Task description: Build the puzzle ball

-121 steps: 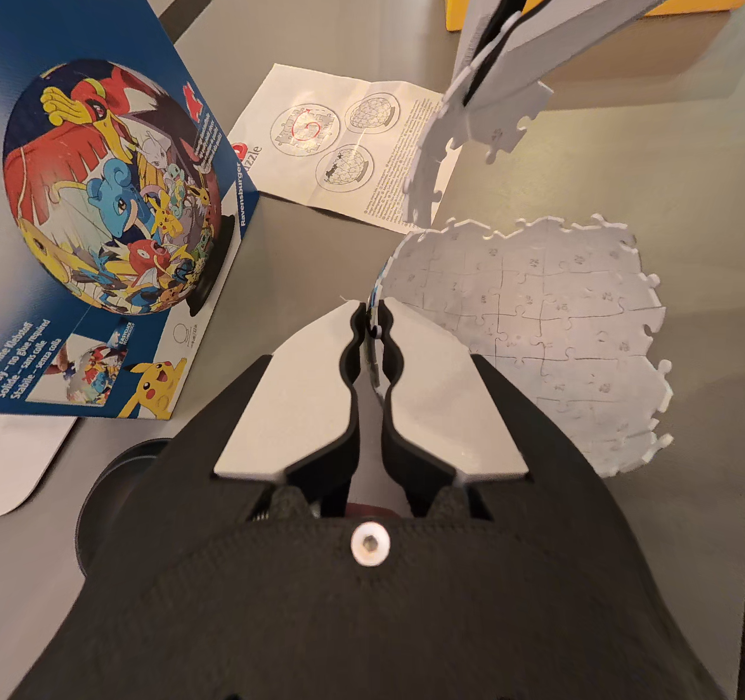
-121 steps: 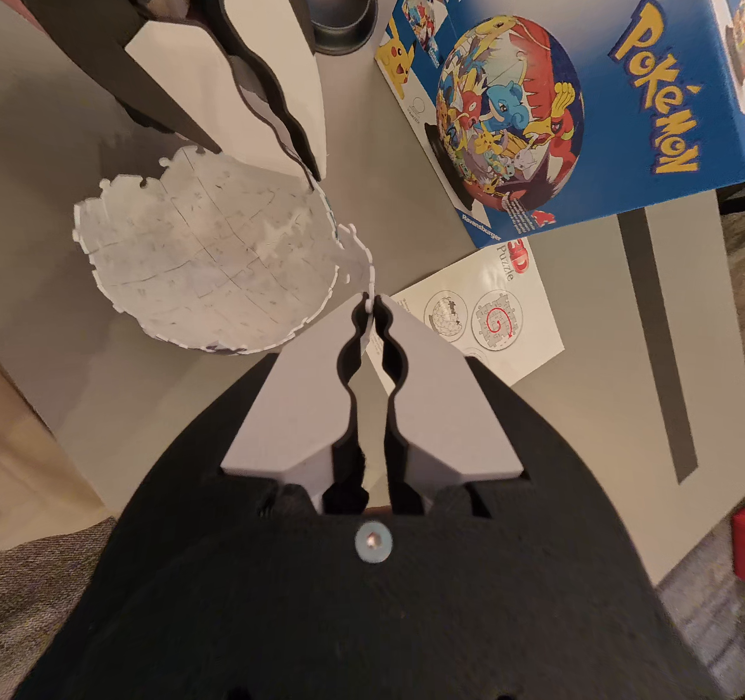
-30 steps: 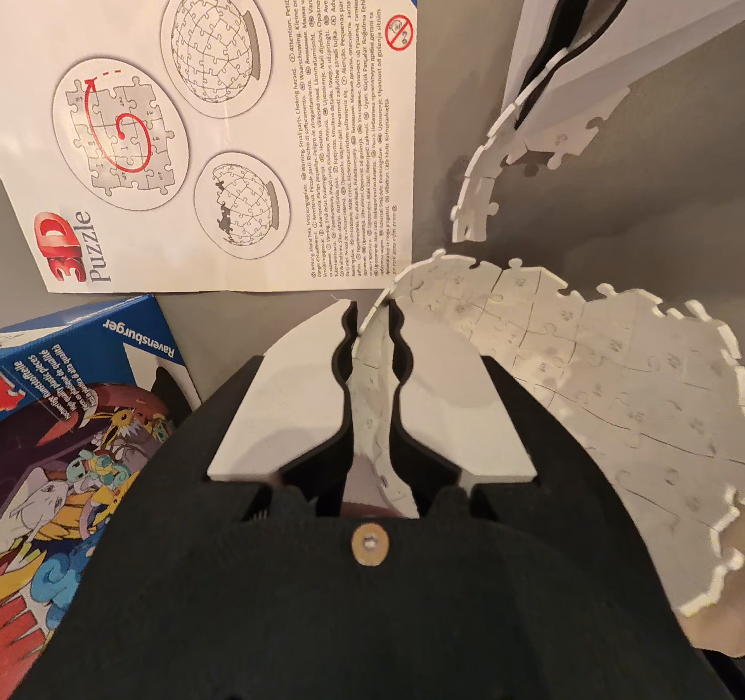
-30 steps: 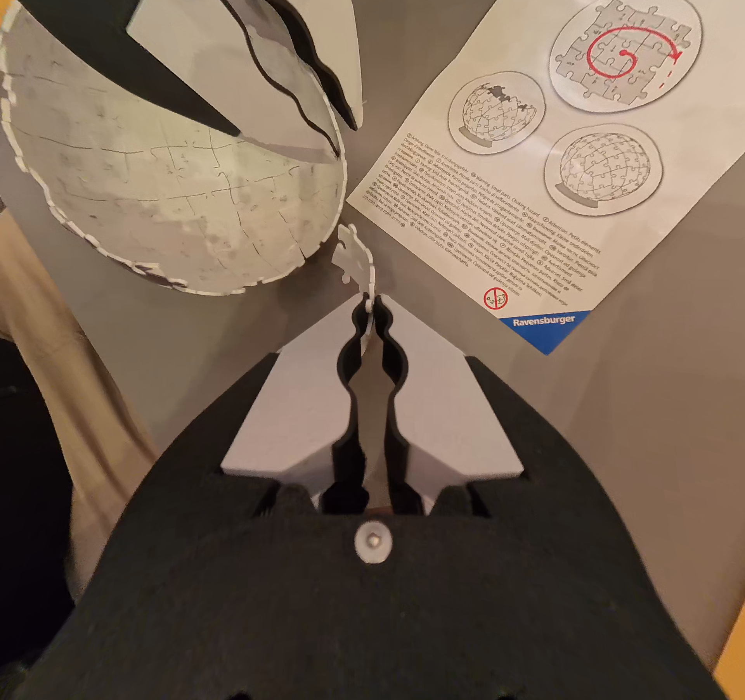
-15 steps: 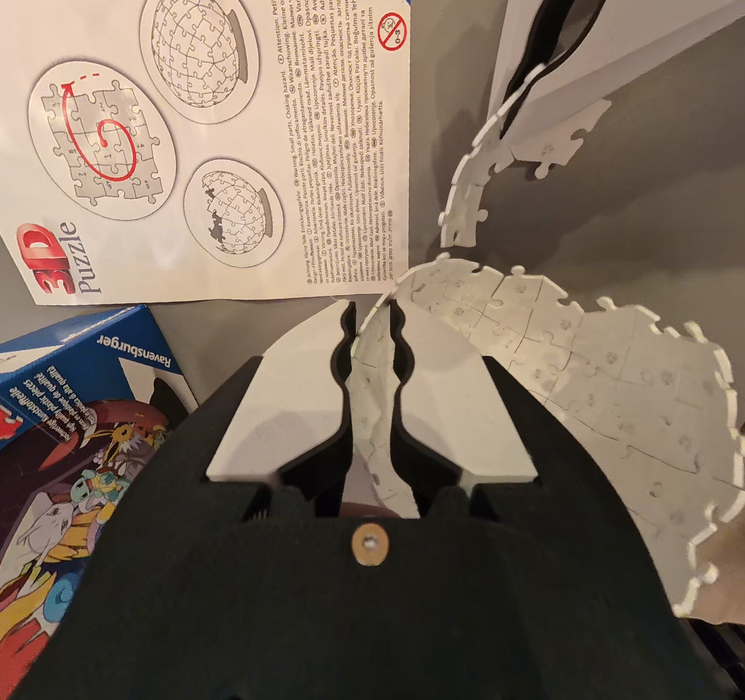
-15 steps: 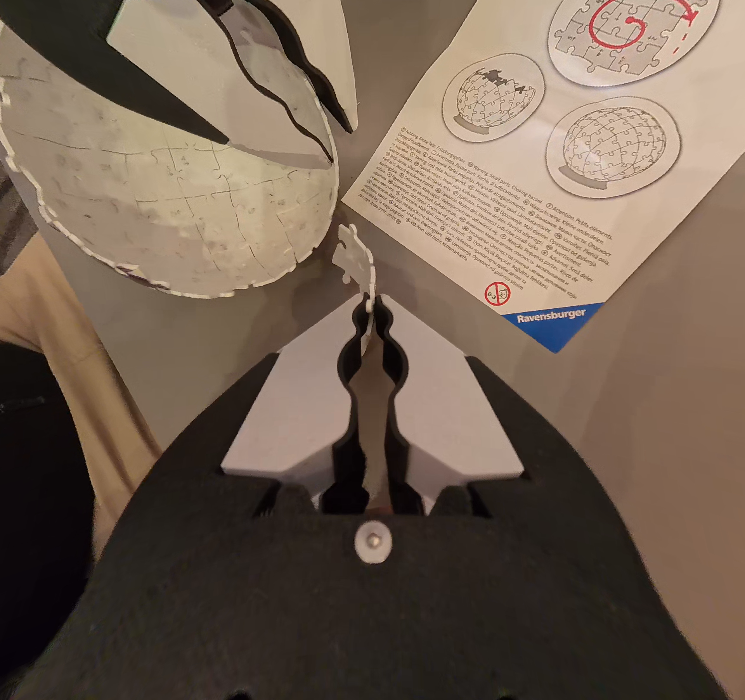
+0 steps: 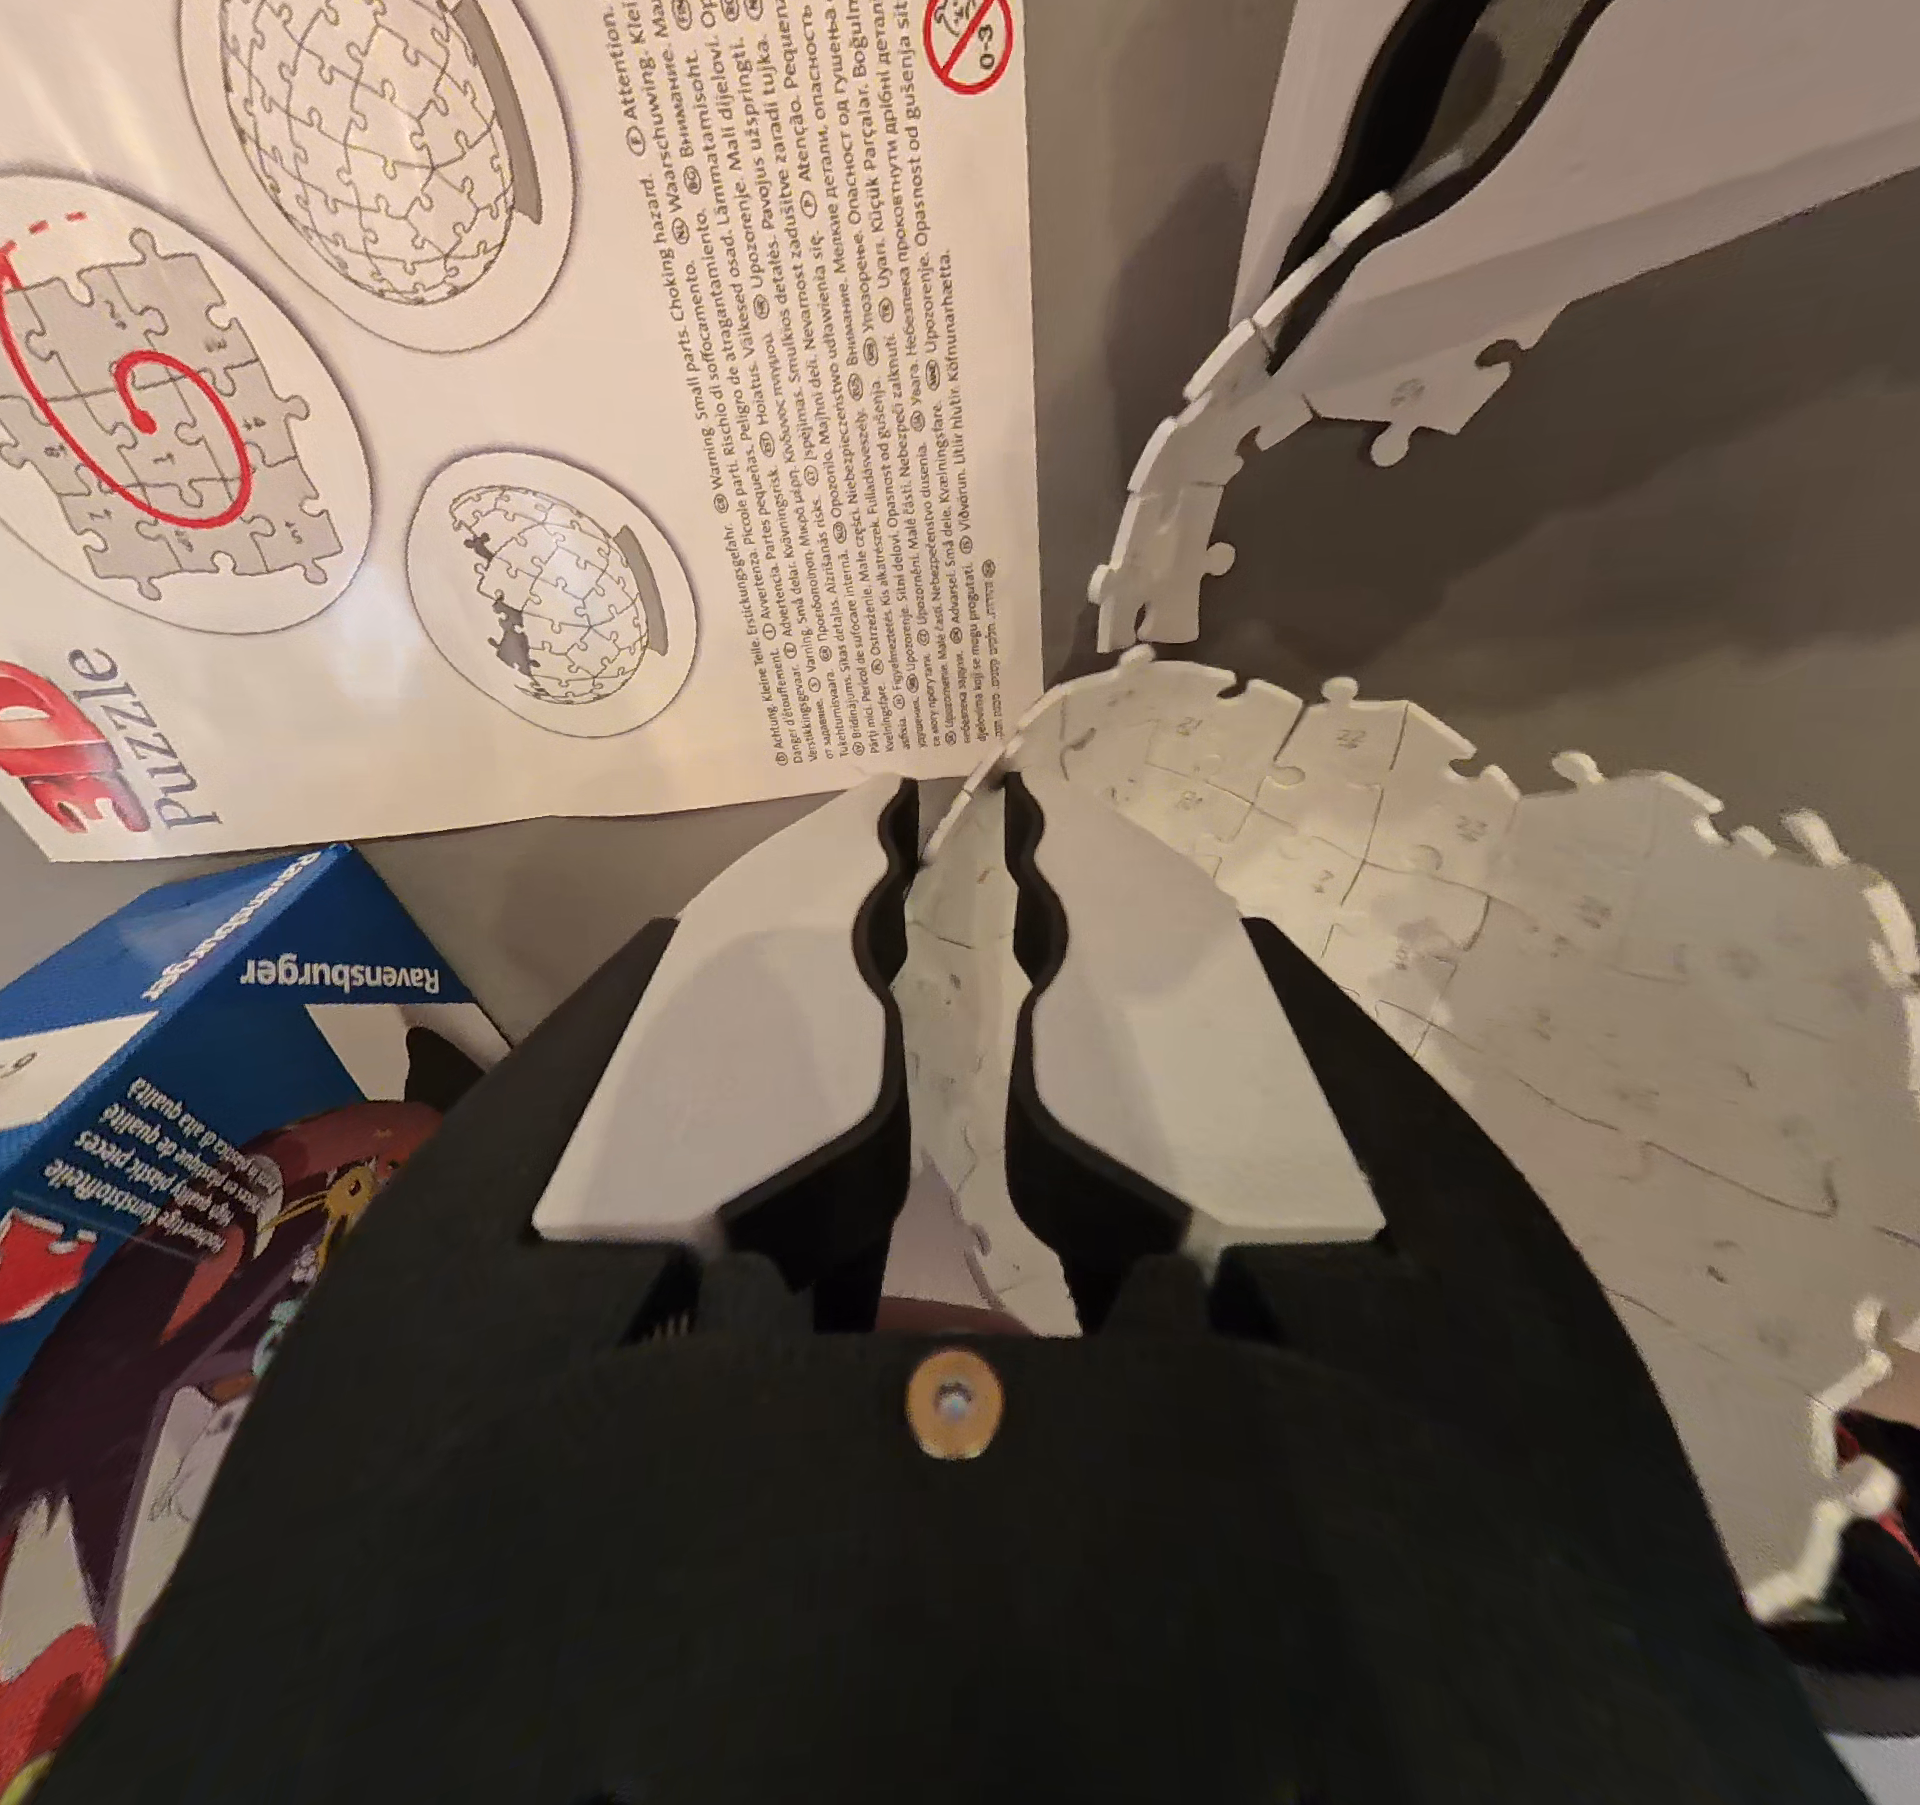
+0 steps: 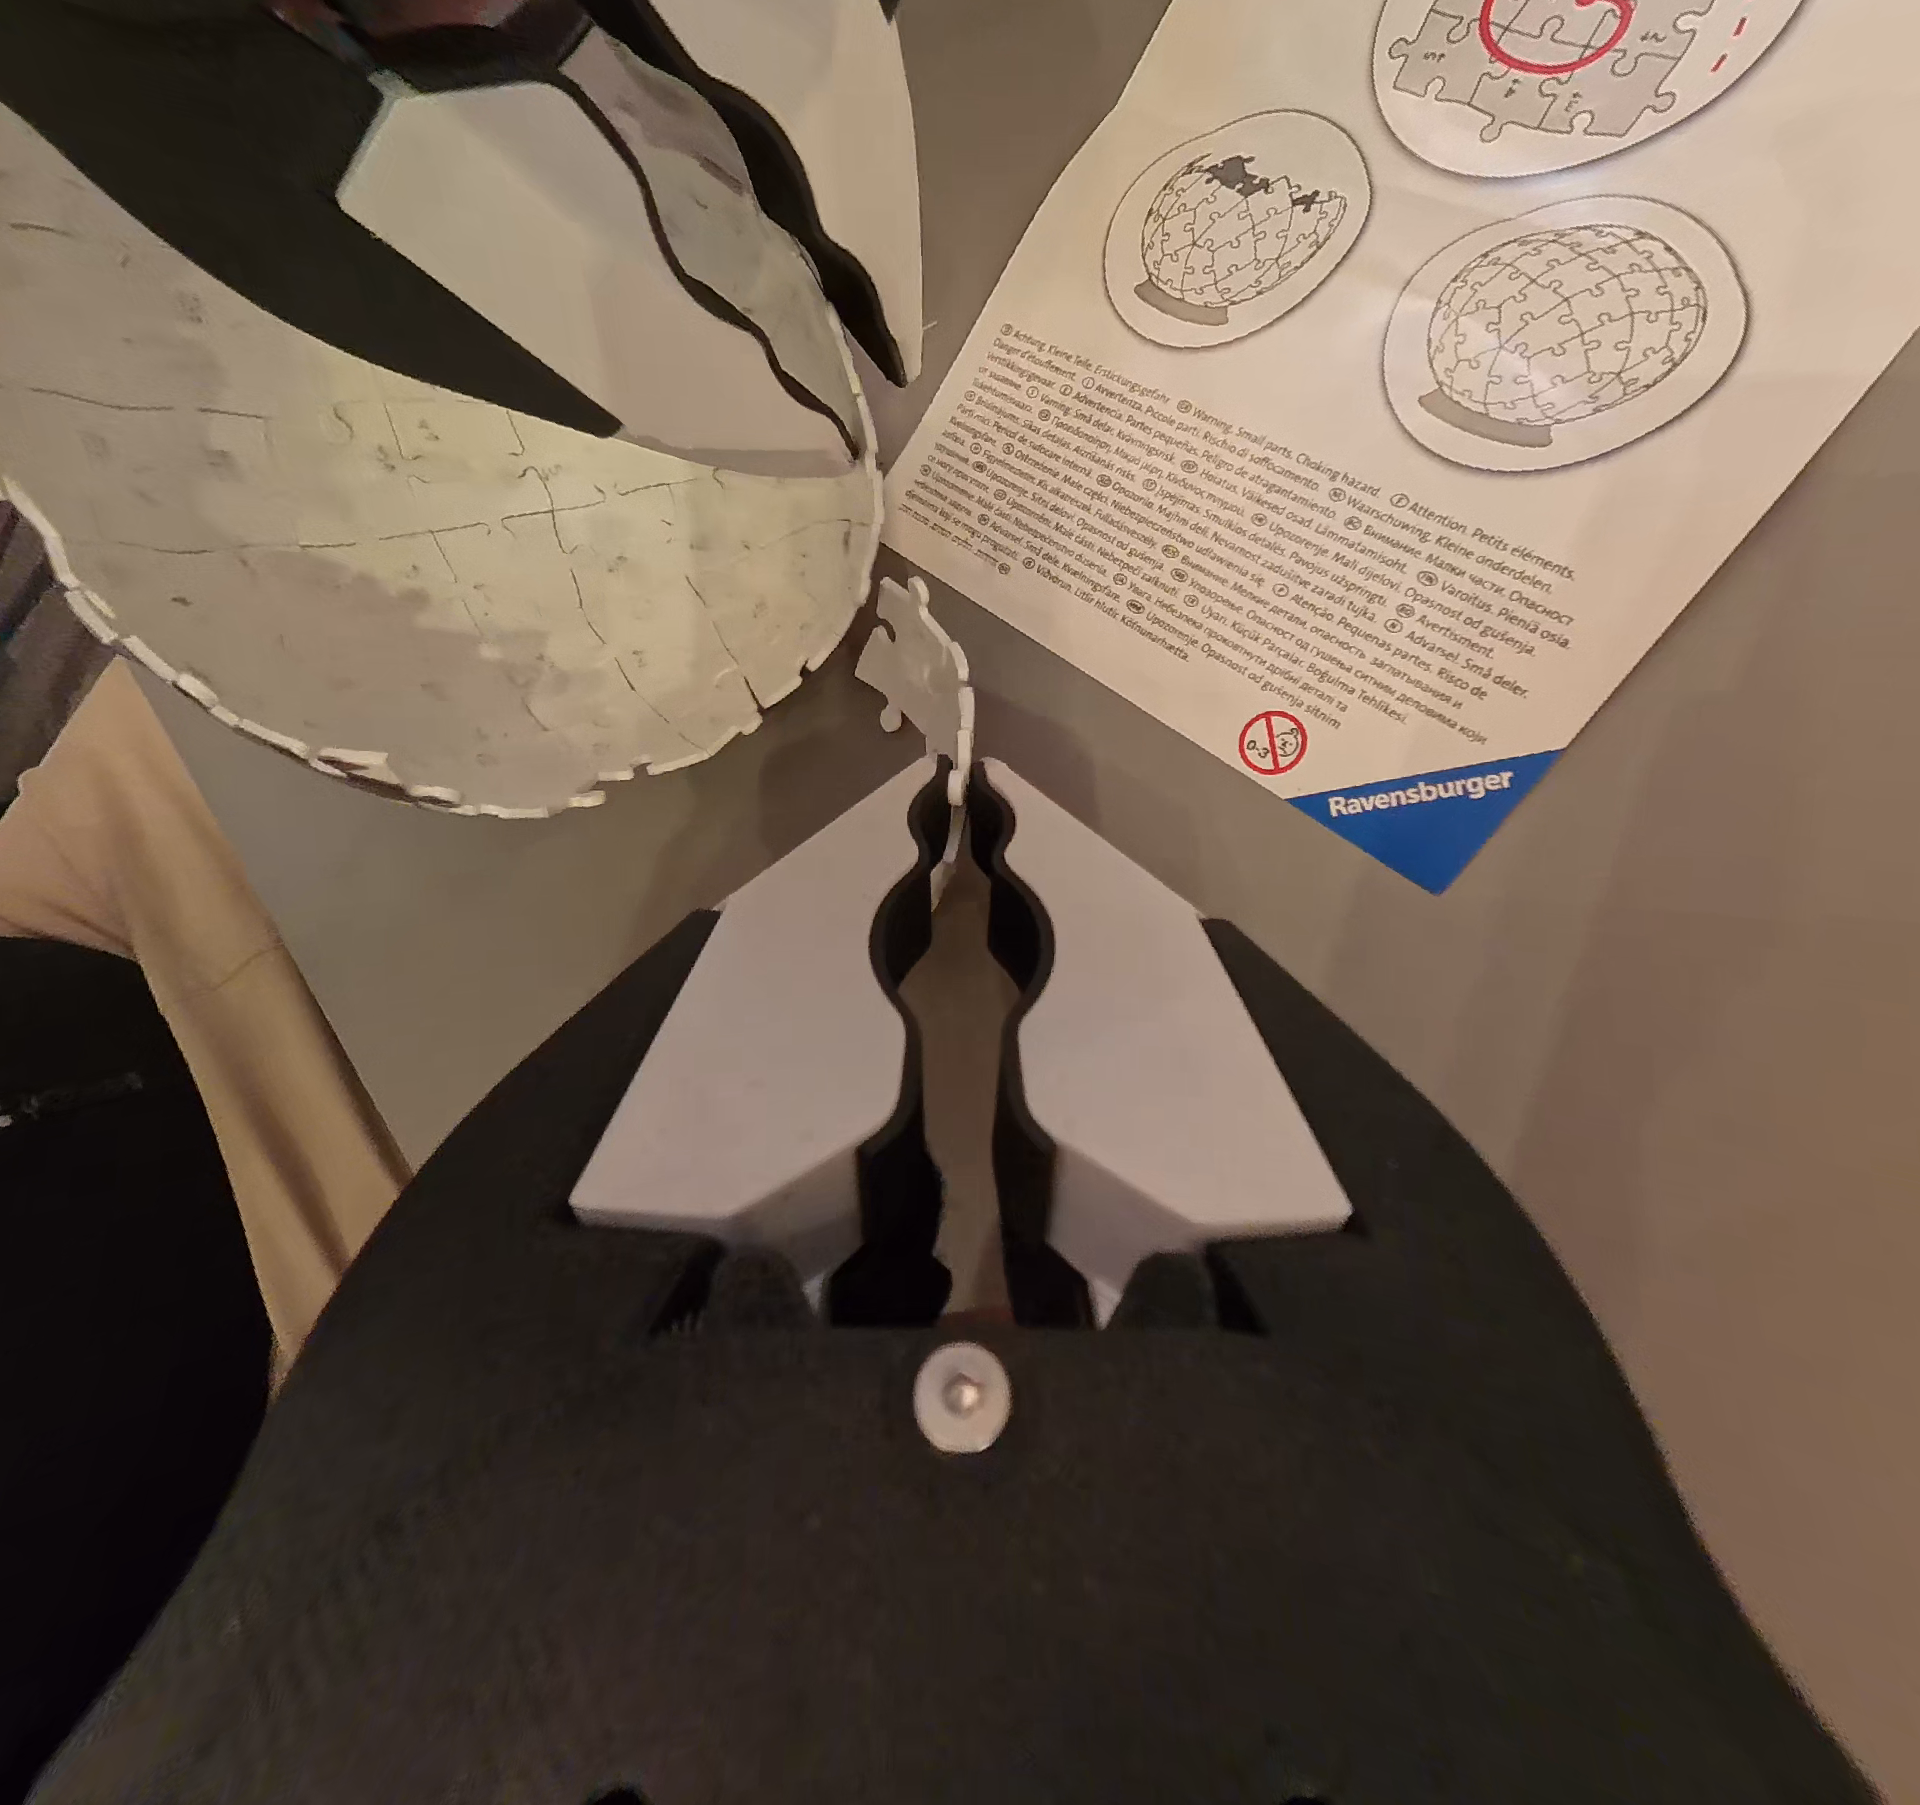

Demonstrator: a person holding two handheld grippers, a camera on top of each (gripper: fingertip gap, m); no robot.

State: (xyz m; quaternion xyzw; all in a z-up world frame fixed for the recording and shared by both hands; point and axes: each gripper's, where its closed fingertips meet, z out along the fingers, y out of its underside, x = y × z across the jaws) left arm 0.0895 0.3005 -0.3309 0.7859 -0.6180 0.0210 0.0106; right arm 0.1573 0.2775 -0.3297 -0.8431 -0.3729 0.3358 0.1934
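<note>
Jaws: left clamp curved white shell [image 7: 1558,1007] | right pinch knobbed strip [image 8: 925,664]

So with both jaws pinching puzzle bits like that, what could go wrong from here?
1. The right gripper pinches the curved strip of pieces only by its end, so pushing it in may bend it or pop its joints.
2. The left gripper clamps the half-built shell at one edge; pressure could crack seams or twist it.
3. The strip's tabs sit just off the shell's rim; misalignment might jam them.
</note>
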